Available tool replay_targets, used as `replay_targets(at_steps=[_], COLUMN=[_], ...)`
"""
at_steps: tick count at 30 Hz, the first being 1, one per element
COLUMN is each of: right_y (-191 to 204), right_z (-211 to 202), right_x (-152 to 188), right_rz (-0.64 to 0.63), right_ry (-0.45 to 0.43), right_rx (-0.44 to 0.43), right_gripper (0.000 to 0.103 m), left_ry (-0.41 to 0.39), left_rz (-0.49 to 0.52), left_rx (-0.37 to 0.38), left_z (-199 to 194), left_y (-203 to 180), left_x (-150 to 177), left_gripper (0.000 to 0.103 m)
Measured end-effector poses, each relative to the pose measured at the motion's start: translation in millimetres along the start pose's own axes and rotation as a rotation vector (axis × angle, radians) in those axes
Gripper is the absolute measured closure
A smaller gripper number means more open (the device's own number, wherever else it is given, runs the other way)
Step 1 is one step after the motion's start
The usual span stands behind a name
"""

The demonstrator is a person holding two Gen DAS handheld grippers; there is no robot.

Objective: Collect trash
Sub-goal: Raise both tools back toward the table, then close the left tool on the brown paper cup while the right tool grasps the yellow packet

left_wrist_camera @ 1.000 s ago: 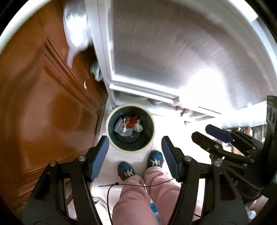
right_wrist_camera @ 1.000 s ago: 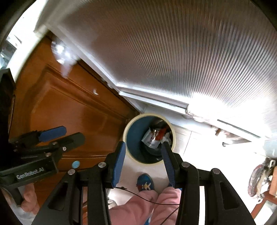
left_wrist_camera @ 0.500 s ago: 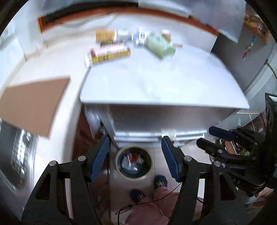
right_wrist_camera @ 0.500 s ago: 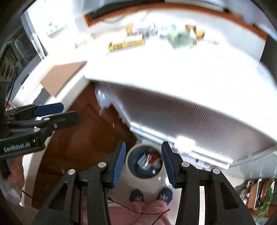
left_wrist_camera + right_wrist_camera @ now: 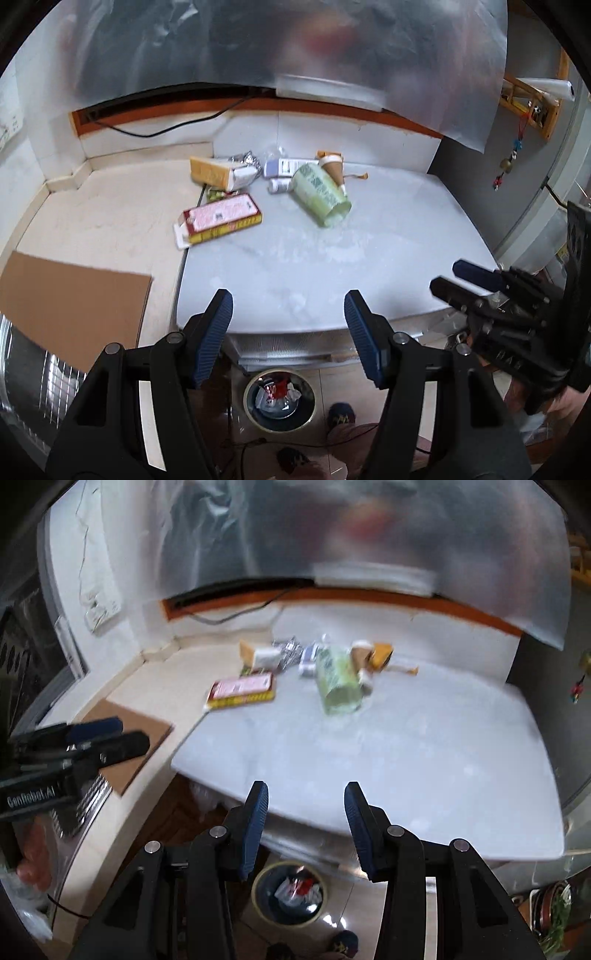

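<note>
Lifting both tools away from the trash bin on the floor and turning them up toward the white table top. A second ago looking straight down into the bin; now seeing it only at the bottom of both views, under the near table edge, already holding a few crumpled wrappers.

Keeping the left gripper spread wide, with nothing between the blue pads. Keeping the right gripper released too, a little narrower, also carrying nothing.

Facing now the remaining rubbish, grouped at the far side of the table:
- a green paper cup lying on its side, mouth toward the cameras;
- a red and yellow flat box near the left table edge;
- a yellow carton behind that box, with a silver foil wrapper just beside it;
- a brown cone-shaped cup touching the far end of the green cup.

Also noticing a cardboard sheet on the beige counter to the left, apart from the pile.

Probably marking the end of one drop into the bin and the beginning of the next fetch. Hovering for now over the near edge, well apart from the pile, so needing a long reach forward. Likely taking the green cup first, as the nearest piece; risking to squash or roll it when pinching its thin wall.
</note>
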State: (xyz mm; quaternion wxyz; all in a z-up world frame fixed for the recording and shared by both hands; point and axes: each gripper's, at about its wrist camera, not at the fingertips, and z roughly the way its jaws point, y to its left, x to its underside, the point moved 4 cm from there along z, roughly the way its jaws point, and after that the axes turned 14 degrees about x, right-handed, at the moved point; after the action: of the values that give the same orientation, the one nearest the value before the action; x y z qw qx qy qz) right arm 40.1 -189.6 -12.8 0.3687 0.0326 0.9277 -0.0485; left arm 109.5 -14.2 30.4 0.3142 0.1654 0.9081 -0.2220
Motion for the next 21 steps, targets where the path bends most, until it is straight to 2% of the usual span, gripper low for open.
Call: replay_targets(at_steps=[4, 10, 15, 18, 21], right_y=[-19, -62, -98, -123, -147], right_z=[14, 60, 124, 168, 215], right_x=[-33, -94, -145, -176, -204], right_rz=[0.010, 0.019, 0.018, 0.033, 0.025], right_ry=[-0.018, -0.020, 0.014, 0.035, 0.048], right_rx=[0.001, -0.028, -0.046, -0.064, -0.074], right_gripper=[0.059, 0.059, 0.059, 0.059, 0.060], left_ry=[-0.005, -0.007, 0.021, 0.053, 0.082], left_rz=[-0.021, -0.034, -0.064, -0.074, -0.091], left_rx=[0.006, -0.022, -0.024, -0.030, -0.033], left_z=[18, 62, 127, 180, 224], left_y=[-3, -7, -8, -15, -17], left_x=[-22, -71, -125, -155, -173], left_gripper=[0.043, 0.043, 0.043, 0.043, 0.044])
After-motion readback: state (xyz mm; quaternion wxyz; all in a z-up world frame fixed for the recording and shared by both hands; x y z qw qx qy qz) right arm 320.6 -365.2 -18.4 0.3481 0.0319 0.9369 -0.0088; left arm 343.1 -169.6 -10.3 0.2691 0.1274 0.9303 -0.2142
